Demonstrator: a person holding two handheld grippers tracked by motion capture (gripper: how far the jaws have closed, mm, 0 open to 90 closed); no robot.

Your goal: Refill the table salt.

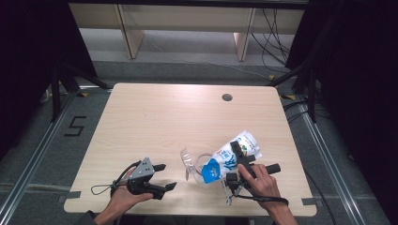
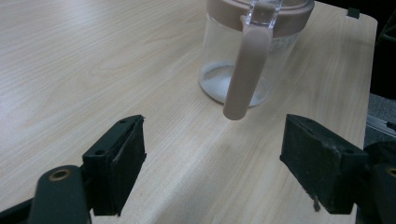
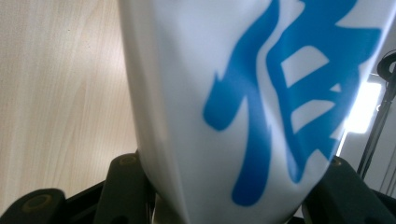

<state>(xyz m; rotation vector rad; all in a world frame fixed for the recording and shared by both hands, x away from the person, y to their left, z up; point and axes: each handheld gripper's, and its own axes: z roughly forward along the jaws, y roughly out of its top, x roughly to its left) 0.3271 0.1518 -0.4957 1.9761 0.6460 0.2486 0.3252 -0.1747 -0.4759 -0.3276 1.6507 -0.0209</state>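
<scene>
High view: right gripper [image 1: 237, 161] clamping tilted pouch [image 1: 234, 154] over jar [image 1: 199, 166] near table's [image 1: 155, 117] front edge; left gripper [image 1: 165, 177] wide, idle. Overtilt, powder spills.

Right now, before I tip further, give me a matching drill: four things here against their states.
1. white pouch with blue print
2. clear glass jar with beige lid and handle
3. left gripper
4. right gripper

a. open, holding nothing
b. tilted over the jar
c. upright on the wooden table
d. clamped on the pouch

Pairs: 1-b, 2-c, 3-a, 4-d
</scene>
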